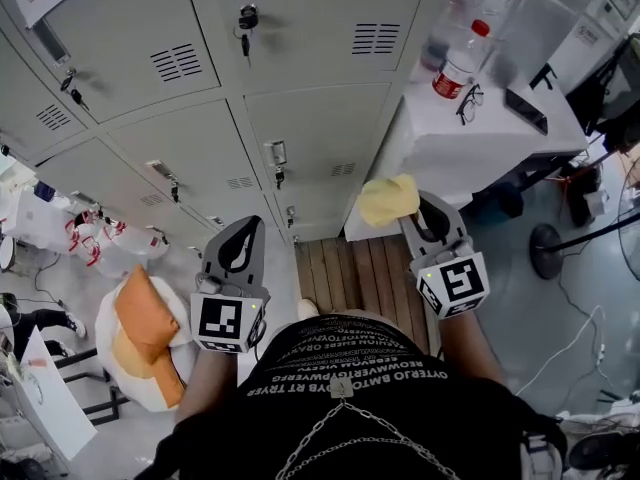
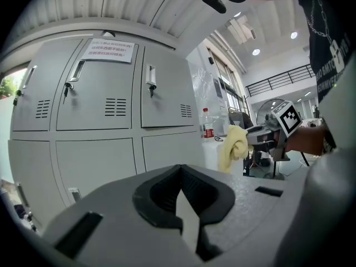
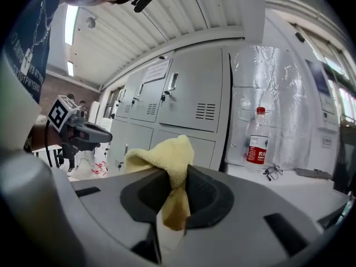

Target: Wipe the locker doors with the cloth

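Note:
Grey metal locker doors [image 1: 300, 38] fill the wall ahead, with keys hanging in several locks. My right gripper [image 1: 418, 208] is shut on a yellow cloth [image 1: 388, 200], which bunches out past its tips, a short way off the lower lockers. In the right gripper view the cloth [image 3: 167, 160] is pinched between the jaws. The left gripper view also catches the cloth [image 2: 232, 146] off to the right. My left gripper [image 1: 240, 230] is shut with nothing in it, held apart from the doors. The same lockers [image 2: 105, 104] [image 3: 183, 102] stand ahead in both gripper views.
A white table [image 1: 500, 143] at the right holds a water bottle [image 1: 458, 63], glasses [image 1: 470, 103] and a dark phone [image 1: 525, 110]. A wooden pallet [image 1: 350, 273] lies on the floor below the lockers. An orange and white seat [image 1: 140, 338] stands at the lower left.

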Demonstrator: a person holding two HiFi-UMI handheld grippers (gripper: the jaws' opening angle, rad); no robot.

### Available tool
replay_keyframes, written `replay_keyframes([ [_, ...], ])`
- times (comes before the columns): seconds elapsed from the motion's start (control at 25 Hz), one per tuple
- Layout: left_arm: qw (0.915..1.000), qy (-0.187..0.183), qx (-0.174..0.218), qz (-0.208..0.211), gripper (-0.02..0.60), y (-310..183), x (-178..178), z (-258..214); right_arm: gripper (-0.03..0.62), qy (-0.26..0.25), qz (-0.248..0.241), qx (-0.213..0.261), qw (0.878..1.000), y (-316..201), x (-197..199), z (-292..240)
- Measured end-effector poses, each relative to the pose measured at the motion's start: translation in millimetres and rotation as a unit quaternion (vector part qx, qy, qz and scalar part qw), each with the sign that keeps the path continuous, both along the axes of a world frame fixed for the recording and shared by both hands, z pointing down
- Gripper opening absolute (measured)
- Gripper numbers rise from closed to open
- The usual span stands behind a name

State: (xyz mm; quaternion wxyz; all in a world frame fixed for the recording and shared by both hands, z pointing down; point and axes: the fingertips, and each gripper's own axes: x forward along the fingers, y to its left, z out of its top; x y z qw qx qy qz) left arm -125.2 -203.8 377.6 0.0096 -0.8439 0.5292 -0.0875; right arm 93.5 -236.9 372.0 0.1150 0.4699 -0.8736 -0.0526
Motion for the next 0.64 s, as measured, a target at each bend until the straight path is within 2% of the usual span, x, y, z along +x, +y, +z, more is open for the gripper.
replay_keyframes([
  [0.24,0.9999,0.006,-0.01,0.011,0.006,19,43,1,0.066,-0.007,0.01,-0.028,1.0,20,40,10],
  [0.48,0.9981,0.014,-0.051,0.031,0.006,56,88,17,0.066,-0.019,0.005,-0.031,0.999,49,71,11],
  [0.64,0.9983,0.008,-0.053,0.025,0.006,79,106,21,0.066,-0.023,-0.006,-0.028,0.999,63,86,13],
])
